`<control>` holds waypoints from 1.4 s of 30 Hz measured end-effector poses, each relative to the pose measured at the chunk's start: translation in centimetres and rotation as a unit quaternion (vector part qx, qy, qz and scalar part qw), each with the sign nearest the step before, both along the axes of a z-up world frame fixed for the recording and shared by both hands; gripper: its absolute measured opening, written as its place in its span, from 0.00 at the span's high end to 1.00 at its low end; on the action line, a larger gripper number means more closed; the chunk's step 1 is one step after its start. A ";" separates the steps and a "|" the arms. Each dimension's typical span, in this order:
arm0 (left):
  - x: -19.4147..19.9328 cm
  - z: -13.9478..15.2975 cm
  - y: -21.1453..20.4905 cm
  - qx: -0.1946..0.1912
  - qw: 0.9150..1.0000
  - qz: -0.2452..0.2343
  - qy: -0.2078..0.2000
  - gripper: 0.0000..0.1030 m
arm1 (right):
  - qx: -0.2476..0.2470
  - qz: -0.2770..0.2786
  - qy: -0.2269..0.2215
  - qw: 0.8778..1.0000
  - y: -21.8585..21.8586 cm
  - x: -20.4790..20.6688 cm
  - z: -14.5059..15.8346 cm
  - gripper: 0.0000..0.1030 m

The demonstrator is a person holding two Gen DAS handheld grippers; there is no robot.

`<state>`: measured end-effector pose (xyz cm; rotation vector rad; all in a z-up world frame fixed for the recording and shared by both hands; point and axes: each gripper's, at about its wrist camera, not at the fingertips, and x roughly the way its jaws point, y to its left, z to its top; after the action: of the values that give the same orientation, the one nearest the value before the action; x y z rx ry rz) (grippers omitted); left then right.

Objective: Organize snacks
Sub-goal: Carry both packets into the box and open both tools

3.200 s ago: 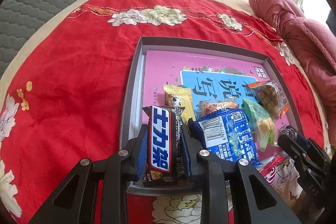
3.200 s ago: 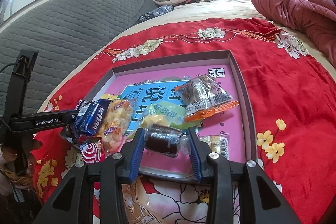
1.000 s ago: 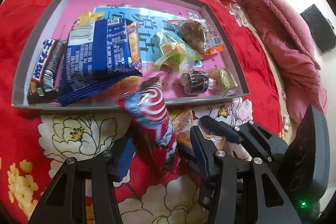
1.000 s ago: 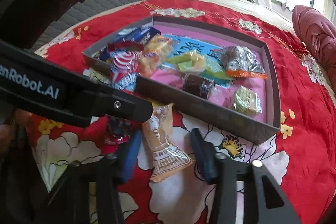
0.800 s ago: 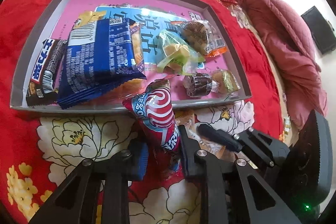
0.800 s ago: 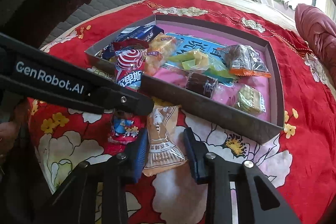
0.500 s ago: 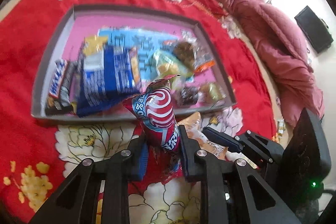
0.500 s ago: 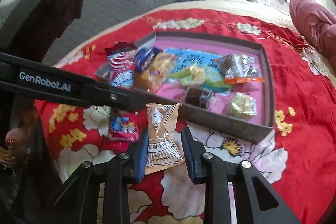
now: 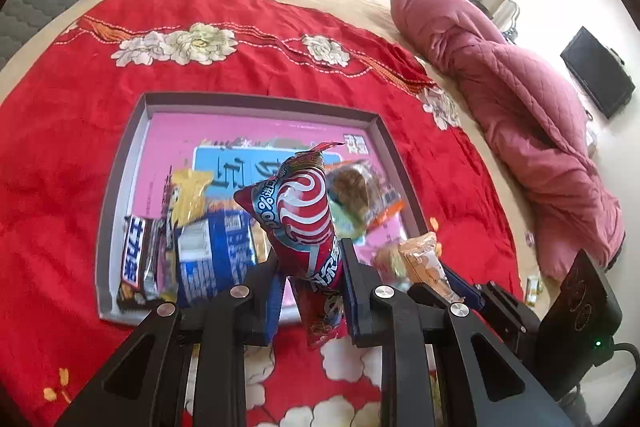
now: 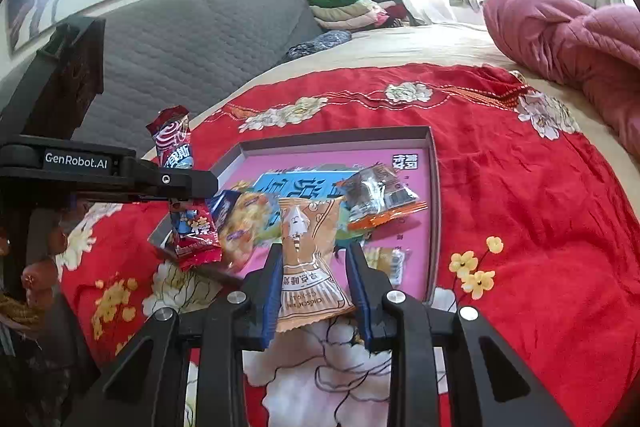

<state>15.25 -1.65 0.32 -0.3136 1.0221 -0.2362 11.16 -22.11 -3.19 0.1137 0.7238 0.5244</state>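
Gripping red packet [image 9: 306, 223], left tongs [image 9: 308, 291].

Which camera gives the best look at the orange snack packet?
The right wrist view: the orange packet fills the centre, gripped in the right tongs, its printed face clear. The left wrist view shows only its top at the right, partly hidden behind the left tongs.

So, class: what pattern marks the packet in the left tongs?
A red-and-white swirl on the packet, clearest in the left wrist view.
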 end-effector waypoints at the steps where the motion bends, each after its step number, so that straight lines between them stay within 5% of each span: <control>1: 0.3 -0.1 -0.1 0.004 1.000 0.002 0.000 0.75 | 0.004 -0.002 0.001 1.000 -0.1 0.1 -0.1 0.70; 34: 2.7 -3.9 -2.1 0.042 0.998 -0.002 0.044 0.75 | -0.023 -0.036 0.014 0.999 0.0 2.9 -2.6 0.69; 42: 2.5 -3.8 -2.0 0.044 0.998 0.000 0.044 0.68 | -0.016 -0.040 0.015 0.999 -0.1 2.9 -2.5 0.59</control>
<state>17.79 -3.61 -3.49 -0.2463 1.1166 -0.1780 14.06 -22.23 -5.70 0.1207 0.7534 0.4346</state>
